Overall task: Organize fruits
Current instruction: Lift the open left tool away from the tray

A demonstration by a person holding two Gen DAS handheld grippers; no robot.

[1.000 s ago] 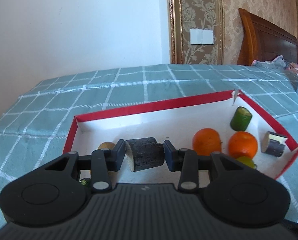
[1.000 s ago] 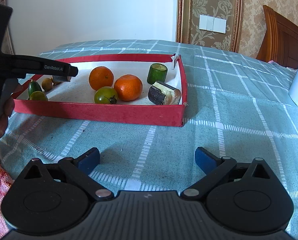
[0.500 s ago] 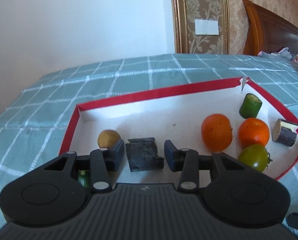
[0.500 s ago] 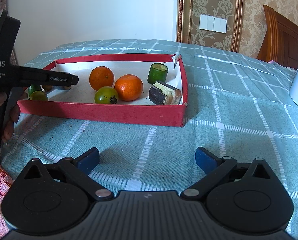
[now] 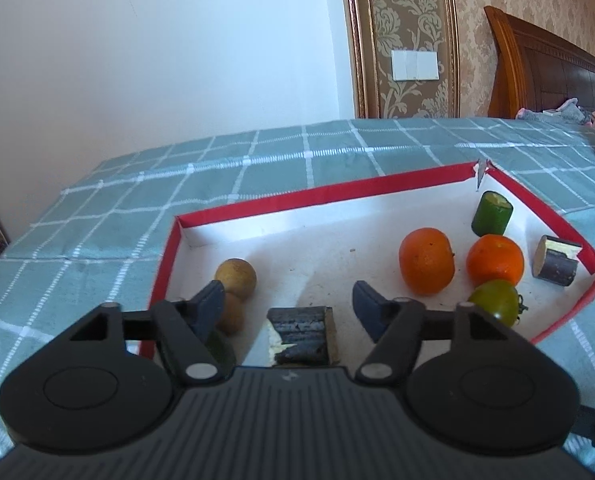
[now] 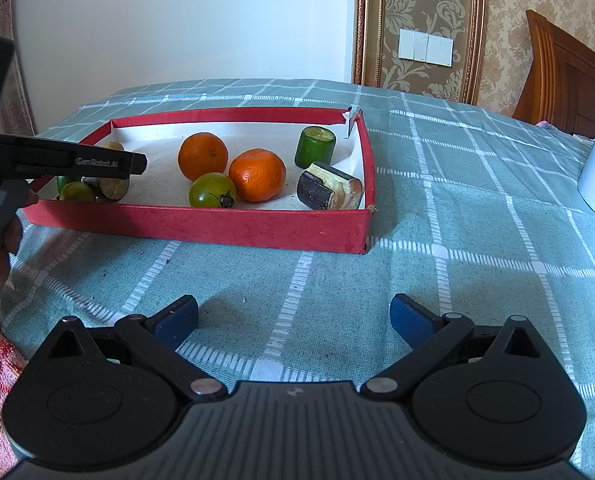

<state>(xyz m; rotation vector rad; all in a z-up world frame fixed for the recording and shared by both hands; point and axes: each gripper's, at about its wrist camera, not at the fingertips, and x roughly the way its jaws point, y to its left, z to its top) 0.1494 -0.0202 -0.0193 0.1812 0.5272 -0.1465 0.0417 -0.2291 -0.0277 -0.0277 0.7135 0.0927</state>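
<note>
A: While the left gripper's (image 5: 287,300) jaws are opening, the dark cane chunk (image 5: 303,336) sits on the tray floor between the pads, touching neither.

B: Yep, and the right gripper (image 6: 293,316) hangs wide open over the checked cloth (image 6: 437,240), nothing in it. The oranges (image 6: 202,156) and green tomato (image 6: 212,195) sit mid-tray inside the red tray (image 6: 201,224).

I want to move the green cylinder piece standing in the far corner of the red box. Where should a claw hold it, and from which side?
Hold the green cylinder piece across its round side wall, near mid-height, since it stands upright on a flat cut end. Coming from above or from the open middle of the red box looks best: the corner walls stand close behind it, and the dark cane piece lies just in front.
</note>
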